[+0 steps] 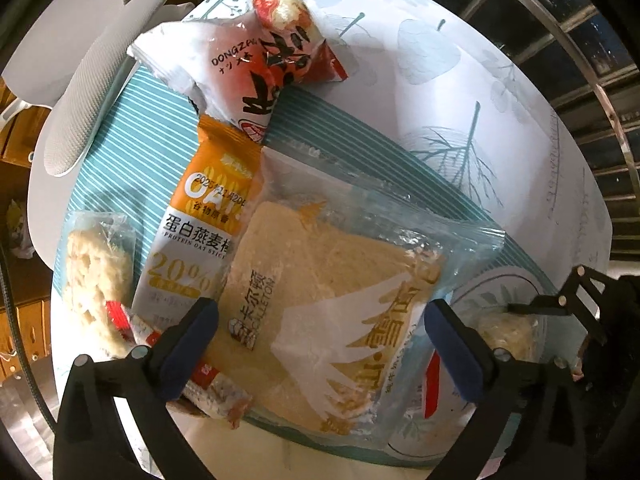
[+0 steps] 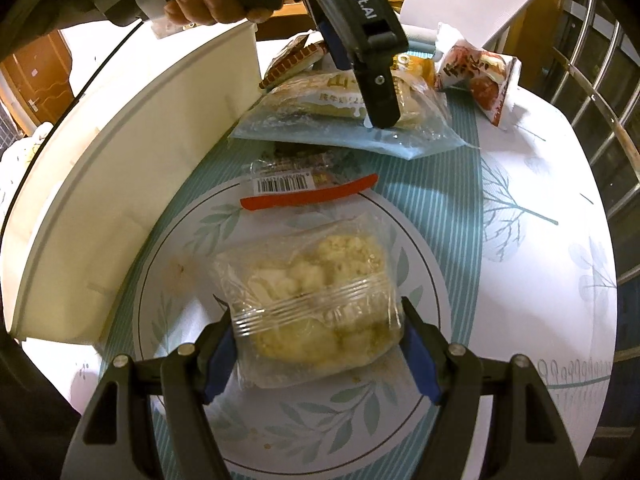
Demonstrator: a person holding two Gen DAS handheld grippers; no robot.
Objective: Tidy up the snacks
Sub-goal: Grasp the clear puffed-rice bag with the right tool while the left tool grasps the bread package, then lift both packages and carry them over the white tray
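Pointing straight down, my left gripper (image 1: 320,348) stands open. Between its fingers, on the table, lies a clear bluish packet of yellow cake (image 1: 320,280). The pads do not press on it. An orange and white oat bar packet (image 1: 200,216) lies partly under its left edge. A red and white jujube packet (image 1: 260,52) lies beyond. My right gripper (image 2: 320,360) is shut on a clear bag of pale crumbly snack (image 2: 312,296), held over a leaf-patterned plate (image 2: 180,280). The cake packet (image 2: 340,120) shows further back, under a left finger (image 2: 380,92).
A white box (image 2: 120,184) stands along the plate's left side. A packet with a barcode and a red strip (image 2: 304,188) lies on the plate's far rim. Another clear snack bag (image 1: 96,276) lies at the left. A metal railing (image 2: 592,92) runs beside the table; a white chair (image 1: 80,100) stands behind.
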